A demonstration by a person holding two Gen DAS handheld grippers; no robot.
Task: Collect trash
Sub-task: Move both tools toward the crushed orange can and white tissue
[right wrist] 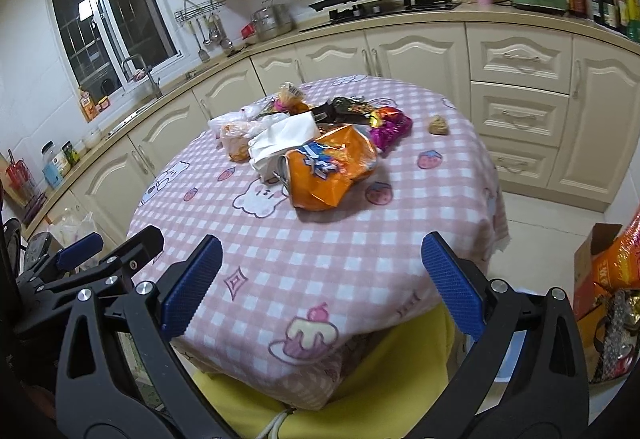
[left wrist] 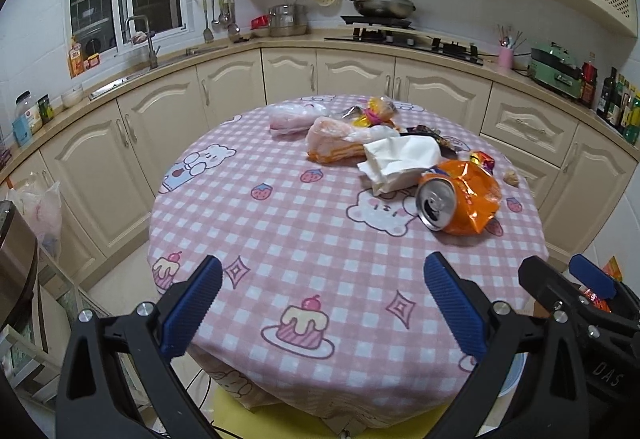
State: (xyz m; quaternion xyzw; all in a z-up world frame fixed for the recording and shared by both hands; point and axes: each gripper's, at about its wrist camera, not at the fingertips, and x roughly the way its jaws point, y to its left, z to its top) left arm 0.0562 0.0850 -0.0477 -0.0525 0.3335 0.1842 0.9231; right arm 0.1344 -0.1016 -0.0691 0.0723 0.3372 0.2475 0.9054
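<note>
Trash lies heaped at the far side of a round table with a pink checked cloth [left wrist: 304, 235] [right wrist: 360, 239]. Nearest me is a crushed orange can [left wrist: 444, 205] [right wrist: 320, 171] on an orange wrapper [left wrist: 478, 195]. Behind it sit a crumpled white tissue [left wrist: 400, 163] [right wrist: 280, 137], clear plastic bags [left wrist: 340, 141] [right wrist: 236, 137], a purple foil wrapper [right wrist: 392, 127], dark packets [right wrist: 344, 105] and a small brown lump [right wrist: 439, 124]. My left gripper [left wrist: 324, 305] hovers open over the table's near edge, nothing between its fingers. My right gripper [right wrist: 322, 283] is open too, just right of the left one.
A cardboard box [right wrist: 600, 279] holding bright wrappers stands on the floor at the right. Cream cabinets [left wrist: 352, 75] and a counter with a sink, a hob and a pan curve behind the table. A yellow seat [right wrist: 360, 395] sits under the table's front edge.
</note>
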